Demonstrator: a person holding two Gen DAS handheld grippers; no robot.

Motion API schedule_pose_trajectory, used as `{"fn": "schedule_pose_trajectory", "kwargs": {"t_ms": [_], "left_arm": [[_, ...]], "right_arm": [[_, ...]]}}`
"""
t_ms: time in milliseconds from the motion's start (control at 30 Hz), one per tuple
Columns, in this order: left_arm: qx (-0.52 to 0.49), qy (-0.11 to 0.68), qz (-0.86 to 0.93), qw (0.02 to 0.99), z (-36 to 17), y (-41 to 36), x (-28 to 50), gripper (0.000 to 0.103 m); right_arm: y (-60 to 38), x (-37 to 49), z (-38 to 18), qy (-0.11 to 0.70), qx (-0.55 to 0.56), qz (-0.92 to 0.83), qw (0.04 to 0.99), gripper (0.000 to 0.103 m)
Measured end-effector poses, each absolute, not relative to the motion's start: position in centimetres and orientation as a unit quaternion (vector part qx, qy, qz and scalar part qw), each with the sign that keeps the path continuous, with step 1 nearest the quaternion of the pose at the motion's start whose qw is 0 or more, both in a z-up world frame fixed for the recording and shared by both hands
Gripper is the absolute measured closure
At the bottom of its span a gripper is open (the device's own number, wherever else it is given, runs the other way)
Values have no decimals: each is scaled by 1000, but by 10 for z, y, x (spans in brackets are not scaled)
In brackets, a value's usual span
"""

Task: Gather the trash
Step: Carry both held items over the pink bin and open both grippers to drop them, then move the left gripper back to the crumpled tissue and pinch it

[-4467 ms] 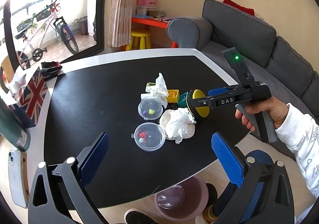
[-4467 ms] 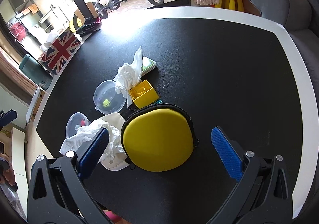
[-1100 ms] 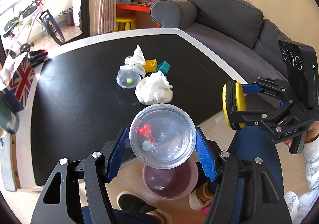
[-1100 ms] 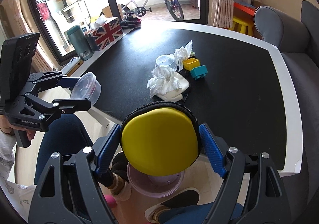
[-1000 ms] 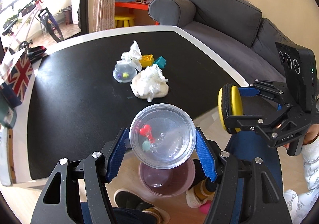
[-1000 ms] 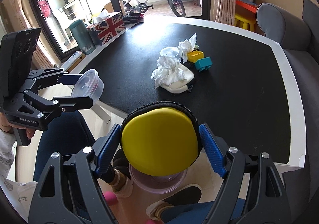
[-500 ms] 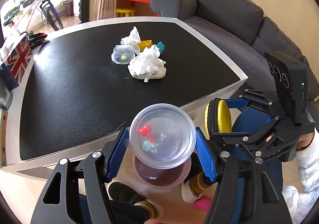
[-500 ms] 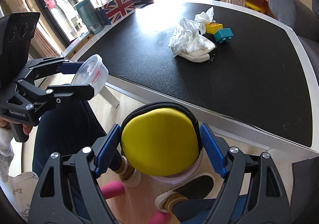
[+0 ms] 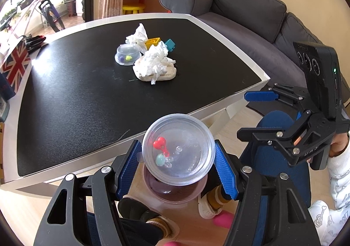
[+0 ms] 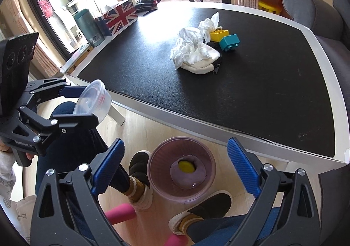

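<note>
Trash still lies on the black table [image 9: 65, 101]: crumpled tissues [image 9: 156, 59] heaped on a cream pouch [image 10: 201, 66]; another tissue [image 9: 137, 34] behind a second clear lidded cup [image 9: 128, 55]; yellow brick [image 9: 152, 41] and teal brick [image 10: 229, 42] sit just beside them. We hold the left gripper [image 9: 178, 165] clamped on a clear lidded cup [image 9: 177, 150] with small red and teal bits inside, off the near table edge, above the translucent purple bin [image 10: 181, 174] on the floor. Our right gripper [image 10: 175, 166] hangs over the bin with its blue pads [image 10: 241, 168] spread wide, holding nothing; the yellow round case [image 10: 186, 166] lies at the bin's bottom.
</note>
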State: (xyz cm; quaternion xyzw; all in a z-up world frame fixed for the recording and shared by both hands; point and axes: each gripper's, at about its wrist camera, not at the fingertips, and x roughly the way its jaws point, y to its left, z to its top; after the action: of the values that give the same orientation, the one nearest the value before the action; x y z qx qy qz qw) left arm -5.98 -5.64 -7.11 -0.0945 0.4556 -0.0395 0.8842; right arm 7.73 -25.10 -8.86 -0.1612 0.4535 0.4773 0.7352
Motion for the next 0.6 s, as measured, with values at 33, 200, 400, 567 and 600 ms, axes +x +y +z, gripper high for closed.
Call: {"fn": "schedule_pose_trajectory", "kwargs": {"t_ms": [33, 200, 400, 567, 600], "left_arm": [[-93, 458, -41, 883, -72, -58, -59, 39], [-85, 472, -53, 876, -79, -69, -55, 39], [-80, 479, -61, 872, -82, -77, -52, 26], [-83, 469, -60, 877, -80, -80, -48, 9], [-83, 467, -57, 878, -80, -79, -48, 8]], "right_arm": [[-253, 78, -87, 453, -160, 476, 737, 9], [-260, 83, -83, 450, -157, 467, 745, 9], [-269, 89, -78, 446, -151, 461, 752, 9], [-275, 93, -75, 445, -146, 456, 757, 9], [-275, 93, -75, 444, -146, 456, 757, 9]]}}
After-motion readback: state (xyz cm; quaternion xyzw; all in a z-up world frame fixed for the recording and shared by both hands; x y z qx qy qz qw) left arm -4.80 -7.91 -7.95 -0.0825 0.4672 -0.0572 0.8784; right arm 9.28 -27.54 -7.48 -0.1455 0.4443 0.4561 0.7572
